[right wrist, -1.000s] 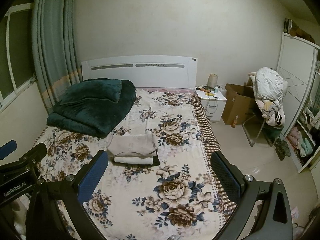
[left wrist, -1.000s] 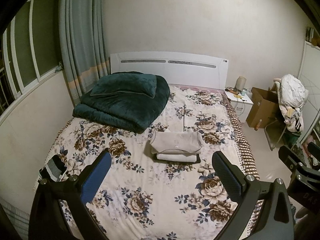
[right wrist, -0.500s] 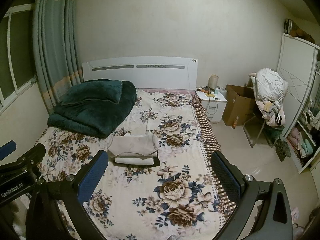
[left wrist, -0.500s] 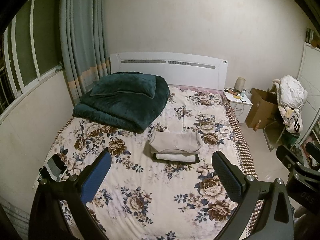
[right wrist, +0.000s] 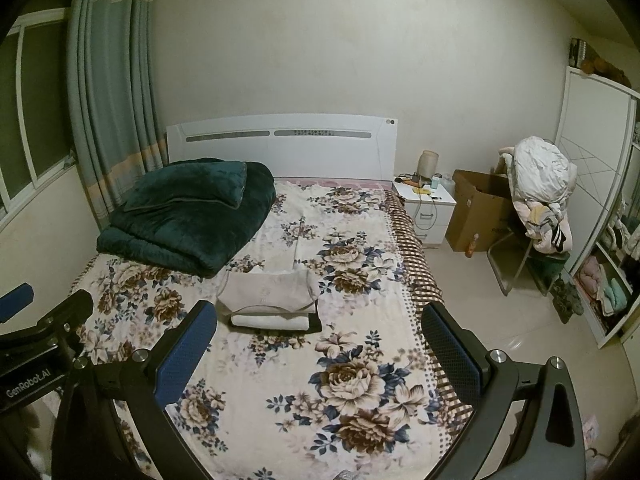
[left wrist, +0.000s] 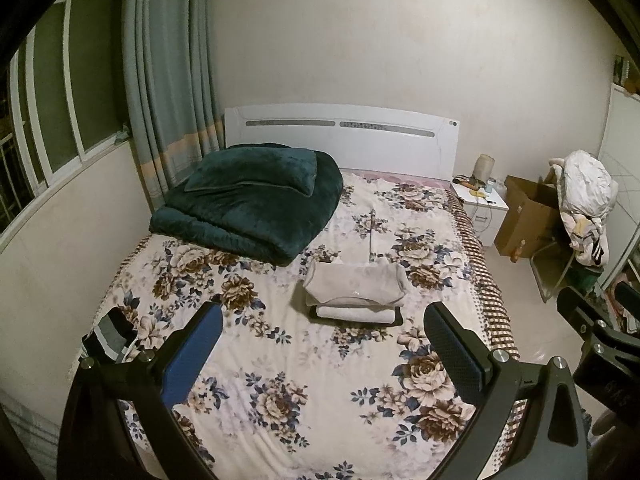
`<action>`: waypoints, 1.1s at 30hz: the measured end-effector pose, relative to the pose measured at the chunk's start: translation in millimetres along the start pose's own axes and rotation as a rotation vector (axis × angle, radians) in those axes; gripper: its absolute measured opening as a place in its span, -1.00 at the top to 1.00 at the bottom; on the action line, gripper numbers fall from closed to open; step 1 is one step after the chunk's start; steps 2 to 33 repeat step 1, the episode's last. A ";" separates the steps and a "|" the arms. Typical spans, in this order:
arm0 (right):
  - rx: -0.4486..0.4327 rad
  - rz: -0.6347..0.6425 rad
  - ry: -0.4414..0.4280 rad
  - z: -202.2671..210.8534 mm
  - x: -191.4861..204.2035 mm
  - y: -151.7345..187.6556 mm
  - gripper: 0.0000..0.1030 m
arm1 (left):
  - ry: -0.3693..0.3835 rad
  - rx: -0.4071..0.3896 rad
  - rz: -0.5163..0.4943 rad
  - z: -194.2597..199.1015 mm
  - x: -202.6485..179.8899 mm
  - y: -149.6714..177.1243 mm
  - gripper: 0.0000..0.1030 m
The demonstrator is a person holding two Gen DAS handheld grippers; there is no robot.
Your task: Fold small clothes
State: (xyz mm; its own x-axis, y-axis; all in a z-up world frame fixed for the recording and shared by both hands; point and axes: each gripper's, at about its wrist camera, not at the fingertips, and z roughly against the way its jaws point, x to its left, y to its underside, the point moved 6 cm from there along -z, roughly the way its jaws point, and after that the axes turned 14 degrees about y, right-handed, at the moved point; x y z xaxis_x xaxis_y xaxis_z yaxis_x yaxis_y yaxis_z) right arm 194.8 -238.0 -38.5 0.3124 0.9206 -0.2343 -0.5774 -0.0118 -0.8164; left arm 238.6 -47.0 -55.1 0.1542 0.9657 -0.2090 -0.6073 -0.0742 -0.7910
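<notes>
Now both grippers, the left gripper (left wrist: 322, 354) and the right gripper (right wrist: 319, 350), have drawn back slightly, jaws wide apart and empty; the folded clothes (left wrist: 354, 294) rest stacked mid-bed (left wrist: 320, 400), so folding looks finished.

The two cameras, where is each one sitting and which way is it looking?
Left wrist: sits on the left gripper, above the foot of the bed, facing the headboard; its own open fingers and the right gripper's edge show.
Right wrist: sits on the right gripper, further toward the bed's right side, facing the same way; its own open fingers and the left gripper's edge show.
Shared: the folded clothes, green blanket, nightstand and box.
</notes>
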 end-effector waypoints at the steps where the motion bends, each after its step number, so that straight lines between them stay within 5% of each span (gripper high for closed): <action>1: -0.002 -0.001 0.000 2.2 1.0 -0.2 -1.00 | 0.004 0.002 0.000 -0.1 -0.2 0.4 -1.00; 33: -0.002 -0.001 0.000 2.2 1.0 -0.2 -1.00 | 0.004 0.002 0.000 -0.1 -0.2 0.4 -1.00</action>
